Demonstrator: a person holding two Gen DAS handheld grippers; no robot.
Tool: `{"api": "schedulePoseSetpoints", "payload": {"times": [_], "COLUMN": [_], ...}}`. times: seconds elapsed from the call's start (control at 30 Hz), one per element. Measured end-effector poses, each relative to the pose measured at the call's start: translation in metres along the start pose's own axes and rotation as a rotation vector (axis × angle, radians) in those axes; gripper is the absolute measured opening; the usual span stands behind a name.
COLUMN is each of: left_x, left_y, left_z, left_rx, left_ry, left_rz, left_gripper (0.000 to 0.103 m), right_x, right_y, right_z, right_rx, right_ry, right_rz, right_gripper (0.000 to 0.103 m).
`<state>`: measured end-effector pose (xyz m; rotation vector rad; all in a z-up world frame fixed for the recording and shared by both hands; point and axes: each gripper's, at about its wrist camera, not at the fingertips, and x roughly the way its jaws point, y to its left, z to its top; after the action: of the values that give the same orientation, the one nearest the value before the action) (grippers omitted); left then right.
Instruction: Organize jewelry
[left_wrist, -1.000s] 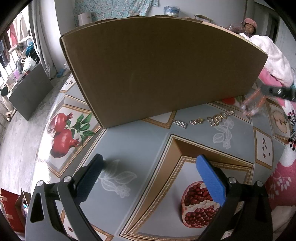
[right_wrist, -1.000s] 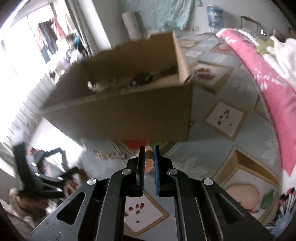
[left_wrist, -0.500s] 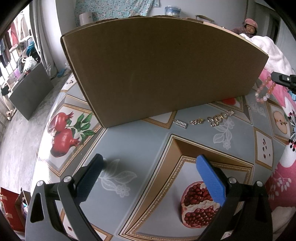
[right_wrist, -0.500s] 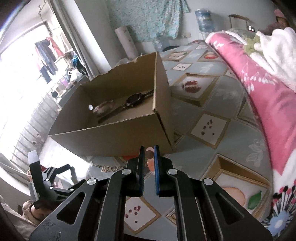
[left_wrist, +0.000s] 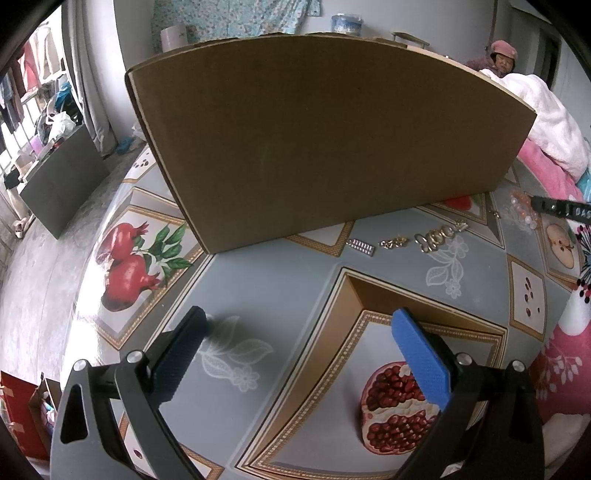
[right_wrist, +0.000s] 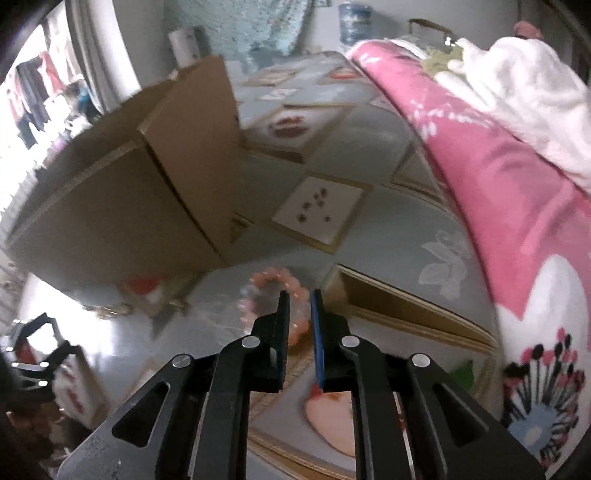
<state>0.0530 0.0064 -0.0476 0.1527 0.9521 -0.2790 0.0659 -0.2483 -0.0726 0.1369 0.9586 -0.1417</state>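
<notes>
Judging the right gripper (right_wrist: 300, 295), jaws just parting over the pink bead bracelet (right_wrist: 275, 295), we expect it may drop short of the cardboard box (right_wrist: 147, 177).

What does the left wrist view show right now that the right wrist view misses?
Left wrist only: the small silver piece and gold chain pieces lying sharp before the cardboard box, and the left gripper wide open and empty. Right wrist only: the right gripper, its jaws just opened slightly, over the pink bead bracelet. Both: box, bracelet, patterned tablecloth.
</notes>
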Motion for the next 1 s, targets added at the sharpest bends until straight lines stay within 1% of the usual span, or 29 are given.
{"api": "schedulePoseSetpoints", "payload": {"times": [0.03,0.07,0.1,0.2,0.27,0.33,0.4,0.53,0.63,0.87,0.93,1.0], "left_x": [0.0,-0.001,-0.001,-0.001,-0.001,-0.001,0.0,0.0,0.0,0.0,0.0,0.0], "left_y": [0.0,0.0,0.0,-0.001,-0.001,-0.001,0.0,-0.001,0.0,-0.001,-0.002,-0.002], "left_z": [-0.001,-0.001,-0.001,-0.002,-0.002,-0.002,-0.002,-0.002,-0.002,-0.003,-0.003,-0.003], "left_rx": [0.001,0.003,0.004,0.005,0.006,0.007,0.009,0.008,0.009,0.007,0.008,0.007], "left_ry": [-0.001,-0.001,-0.002,-0.005,-0.005,-0.004,-0.006,-0.011,-0.009,-0.013,-0.012,-0.015], "left_rz": [-0.001,-0.001,-0.002,-0.003,-0.003,-0.005,-0.005,-0.004,-0.004,-0.003,-0.003,-0.003], "left_gripper": [0.099,0.099,0.099,0.099,0.099,0.099,0.099,0.099,0.099,0.099,0.099,0.099], "right_x": [0.0,-0.003,-0.006,-0.017,-0.023,-0.024,-0.021,-0.007,0.001,0.0,-0.002,-0.013], "right_y": [0.001,0.003,0.002,0.007,0.013,0.018,0.022,0.022,0.024,0.034,0.036,0.031], "right_z": [-0.002,-0.004,-0.006,-0.012,-0.016,-0.018,-0.018,-0.017,-0.017,-0.022,-0.022,-0.022], "right_rx": [-0.002,-0.003,-0.002,-0.006,-0.02,-0.036,-0.043,-0.007,0.008,-0.016,-0.028,-0.036], "right_ry": [-0.007,-0.025,-0.047,-0.107,-0.127,-0.135,-0.128,-0.078,-0.047,-0.027,-0.032,-0.073], "right_rz": [-0.024,-0.042,-0.045,-0.022,0.015,0.033,0.054,0.133,0.175,0.288,0.288,0.257], "right_gripper": [0.019,0.027,0.032,0.041,0.043,0.045,0.046,0.046,0.046,0.046,0.046,0.046]}}
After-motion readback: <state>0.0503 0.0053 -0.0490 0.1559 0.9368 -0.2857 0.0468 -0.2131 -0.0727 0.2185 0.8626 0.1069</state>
